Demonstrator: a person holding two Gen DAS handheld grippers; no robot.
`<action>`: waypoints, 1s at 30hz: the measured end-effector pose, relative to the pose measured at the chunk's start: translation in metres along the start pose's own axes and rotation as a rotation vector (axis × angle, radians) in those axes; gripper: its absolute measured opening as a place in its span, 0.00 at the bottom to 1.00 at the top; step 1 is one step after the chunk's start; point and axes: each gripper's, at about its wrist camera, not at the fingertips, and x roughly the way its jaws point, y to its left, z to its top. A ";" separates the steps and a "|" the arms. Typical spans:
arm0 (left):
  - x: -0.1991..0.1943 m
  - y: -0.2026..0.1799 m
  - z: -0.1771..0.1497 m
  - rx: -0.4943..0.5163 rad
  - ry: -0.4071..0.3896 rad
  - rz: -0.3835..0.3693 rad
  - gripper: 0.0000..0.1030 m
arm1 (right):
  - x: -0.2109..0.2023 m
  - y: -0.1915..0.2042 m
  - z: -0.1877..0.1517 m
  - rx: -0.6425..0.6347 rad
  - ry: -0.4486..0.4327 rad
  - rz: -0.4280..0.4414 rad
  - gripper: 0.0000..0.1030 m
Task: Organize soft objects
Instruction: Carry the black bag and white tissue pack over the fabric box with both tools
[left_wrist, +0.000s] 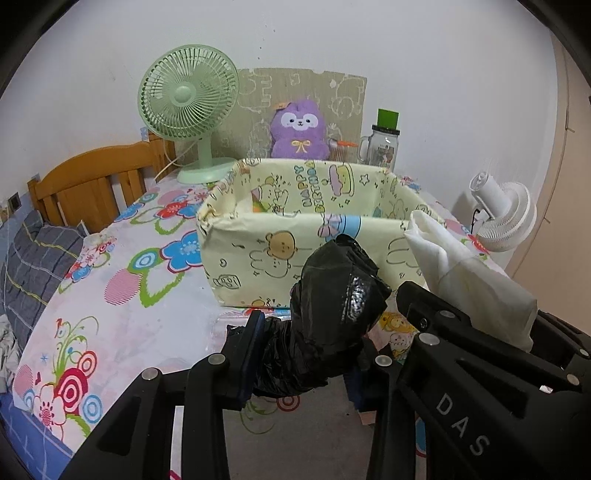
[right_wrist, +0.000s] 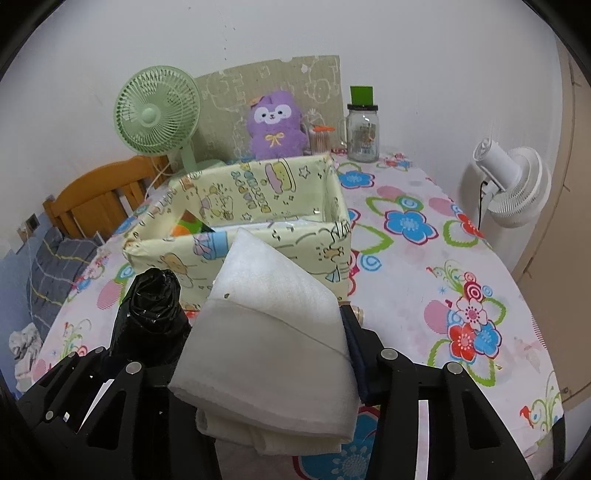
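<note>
Left wrist view: lower centre, a black plastic-bag roll (left_wrist: 332, 314) is pinched between the left gripper (left_wrist: 306, 354) fingers. Right wrist view: folded white foam sheet (right_wrist: 269, 354) is clamped by the right gripper (right_wrist: 273, 369). Both are held up, probably for dropping into the cartoon-print box (right_wrist: 258, 243) just beyond, mid-frame.
</note>
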 end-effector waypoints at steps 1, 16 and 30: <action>-0.002 0.000 0.001 -0.001 -0.001 -0.001 0.38 | -0.002 0.000 0.001 -0.001 -0.004 0.000 0.50; -0.031 0.000 0.017 -0.017 -0.036 0.008 0.38 | -0.033 0.006 0.017 -0.009 -0.054 -0.004 0.50; -0.050 0.001 0.040 -0.014 -0.069 0.004 0.38 | -0.055 0.011 0.039 -0.008 -0.091 0.007 0.50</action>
